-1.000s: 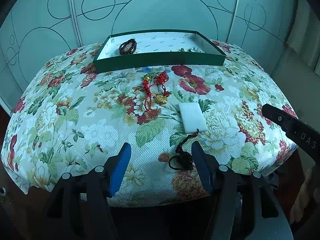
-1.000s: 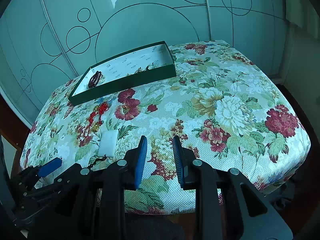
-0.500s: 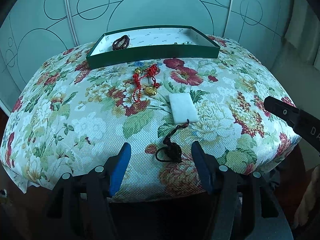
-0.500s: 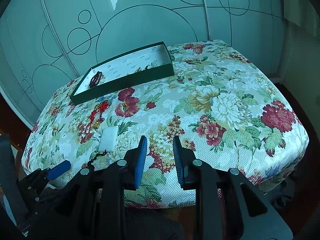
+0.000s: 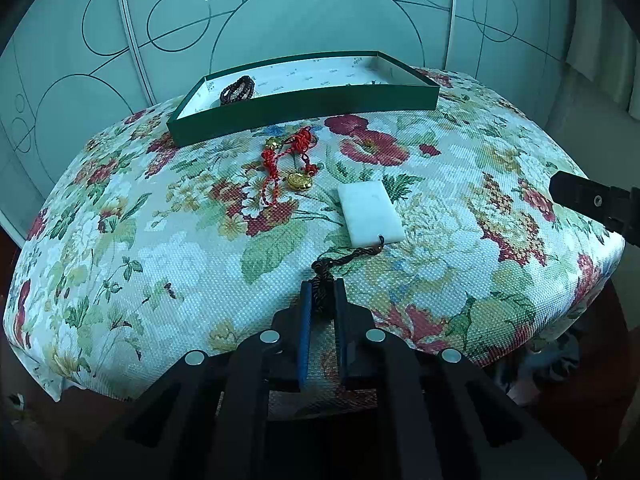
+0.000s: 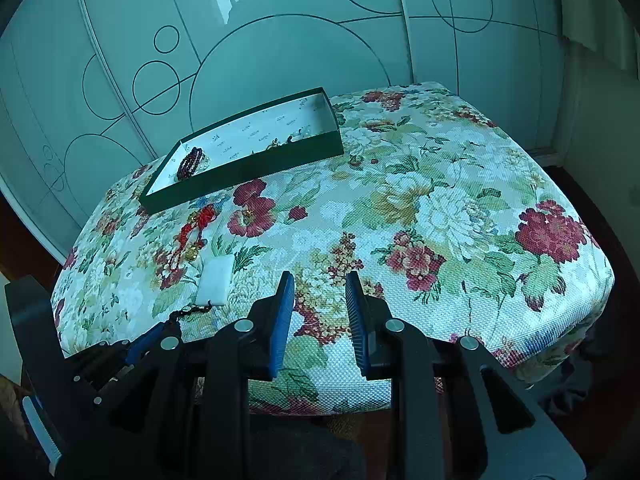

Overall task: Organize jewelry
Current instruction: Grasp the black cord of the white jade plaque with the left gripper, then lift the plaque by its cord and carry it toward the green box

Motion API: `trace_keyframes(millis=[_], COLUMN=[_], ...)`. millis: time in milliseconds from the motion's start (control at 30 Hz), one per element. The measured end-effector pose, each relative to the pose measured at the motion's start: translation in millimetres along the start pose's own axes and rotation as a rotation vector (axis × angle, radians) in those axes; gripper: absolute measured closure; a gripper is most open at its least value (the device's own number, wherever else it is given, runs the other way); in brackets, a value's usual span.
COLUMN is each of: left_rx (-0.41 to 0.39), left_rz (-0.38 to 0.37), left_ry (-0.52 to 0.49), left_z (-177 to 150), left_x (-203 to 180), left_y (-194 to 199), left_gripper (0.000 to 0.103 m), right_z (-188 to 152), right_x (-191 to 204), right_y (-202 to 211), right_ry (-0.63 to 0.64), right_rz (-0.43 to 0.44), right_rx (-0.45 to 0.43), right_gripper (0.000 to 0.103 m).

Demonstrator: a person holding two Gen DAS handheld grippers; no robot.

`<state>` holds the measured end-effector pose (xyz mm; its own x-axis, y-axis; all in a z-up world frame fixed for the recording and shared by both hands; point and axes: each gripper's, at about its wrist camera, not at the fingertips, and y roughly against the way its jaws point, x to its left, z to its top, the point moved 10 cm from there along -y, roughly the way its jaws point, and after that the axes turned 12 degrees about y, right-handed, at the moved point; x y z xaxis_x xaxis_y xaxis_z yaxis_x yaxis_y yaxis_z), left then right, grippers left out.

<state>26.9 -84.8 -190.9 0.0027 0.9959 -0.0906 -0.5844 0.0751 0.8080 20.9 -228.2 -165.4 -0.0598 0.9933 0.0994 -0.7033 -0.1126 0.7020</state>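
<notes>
Your left gripper [image 5: 322,294] has just closed on the dark cord [image 5: 325,285] of the white pendant [image 5: 369,213] lying on the flowered cushion [image 5: 120,240], your right gripper [image 6: 320,292] hangs part-open and empty, and a hurried lift toward the green tray [image 5: 304,102] could swing the pendant and slip the cord.

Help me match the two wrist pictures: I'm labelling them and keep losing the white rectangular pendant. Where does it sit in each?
Left wrist view: the white pendant lies just right of centre, its dark cord pinched in the left gripper, which has just closed.
Right wrist view: the pendant lies lower left, left of the right gripper.
Shared landmark: the green tray beyond it.
</notes>
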Motion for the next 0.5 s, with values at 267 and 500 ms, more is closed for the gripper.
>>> trace_keyframes(millis=[267,500], left_rx=[-0.052,-0.092], left_rz=[0.016,0.048], left_ry=[0.071,0.116], left_z=[19.1,40.2], left_x=[28.8,57.8], left_y=[9.7,15.6], left_gripper=[0.094,0.094], right_z=[-1.6,-1.4], right_x=[3.8,16.1], right_y=[-8.0,-20.2], right_ry=[0.01,0.04], right_rz=[-0.003,0.008], right_rx=[0.013,0.037], right_gripper=[0.076,0.076])
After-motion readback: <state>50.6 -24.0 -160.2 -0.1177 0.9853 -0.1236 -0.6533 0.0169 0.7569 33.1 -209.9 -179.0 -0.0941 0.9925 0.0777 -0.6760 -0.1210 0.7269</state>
